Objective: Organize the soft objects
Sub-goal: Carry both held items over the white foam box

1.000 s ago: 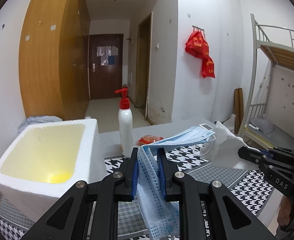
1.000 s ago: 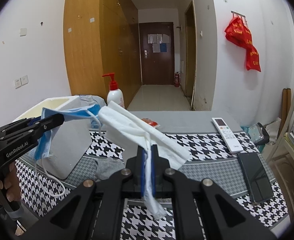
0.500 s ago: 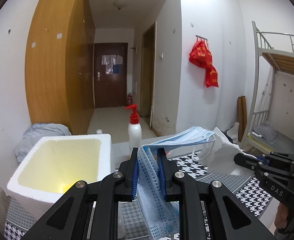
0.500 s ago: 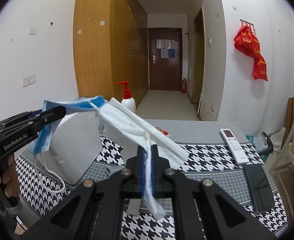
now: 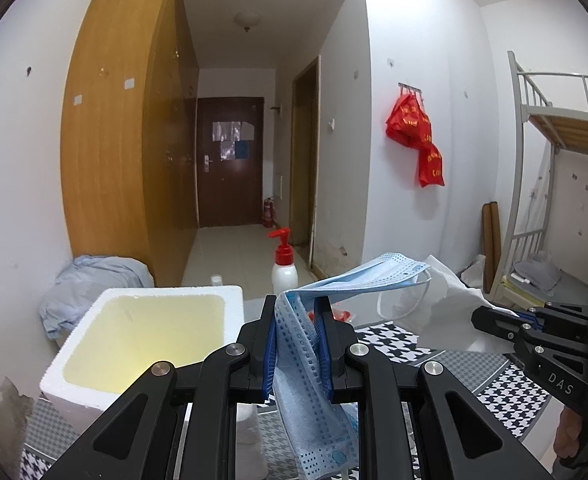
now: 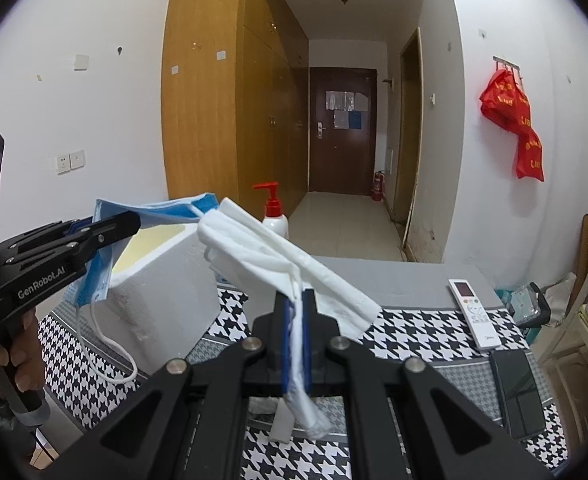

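A dormitory room: metal bunk bed (image 5: 554, 128) at 3 o'clock, tall wooden wardrobes (image 5: 130, 152) at 10, entrance door (image 6: 342, 132) at 12.

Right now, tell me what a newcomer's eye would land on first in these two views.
First, the two masks held up over the table: the left gripper is clamped on a blue face mask, and the right gripper pinches a white mask beside it. Next, the open white foam box with its yellowish inside, standing on the houndstooth tablecloth to the left of the masks. Behind, a red bag hangs on the white wall.
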{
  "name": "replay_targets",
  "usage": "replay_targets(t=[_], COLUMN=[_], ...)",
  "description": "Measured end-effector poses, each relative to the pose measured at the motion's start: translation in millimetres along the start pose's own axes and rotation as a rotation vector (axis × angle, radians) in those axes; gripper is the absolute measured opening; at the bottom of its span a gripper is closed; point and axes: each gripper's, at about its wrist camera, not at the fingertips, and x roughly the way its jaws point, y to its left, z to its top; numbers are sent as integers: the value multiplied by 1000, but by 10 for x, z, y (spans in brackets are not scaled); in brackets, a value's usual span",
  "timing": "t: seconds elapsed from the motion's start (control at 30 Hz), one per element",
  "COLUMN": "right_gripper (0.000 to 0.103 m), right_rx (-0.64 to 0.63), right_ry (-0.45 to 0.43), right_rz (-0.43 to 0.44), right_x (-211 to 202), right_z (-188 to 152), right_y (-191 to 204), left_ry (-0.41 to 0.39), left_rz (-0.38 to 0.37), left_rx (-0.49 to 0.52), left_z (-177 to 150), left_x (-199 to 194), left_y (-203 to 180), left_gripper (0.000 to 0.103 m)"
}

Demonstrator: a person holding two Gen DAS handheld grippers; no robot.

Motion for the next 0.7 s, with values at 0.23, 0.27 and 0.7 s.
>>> replay_targets(t=[0.23, 0.27, 0.7], right_gripper=[8, 8, 8], right_rx=[-20, -22, -51], right_ry=[-20, -22, -53], right_rz=[22, 26, 89], right_x=[-8, -11, 0], right_z=[64, 74, 203], right_y=[92, 106, 309], left_ry=[-19, -22, -49], left_rz=[35, 40, 115], left_rx=[-3, -3, -11], left_z=[53, 61, 134], left_x=[-83, -97, -320], left_y=[86, 103, 285], left_gripper=[19, 19, 19])
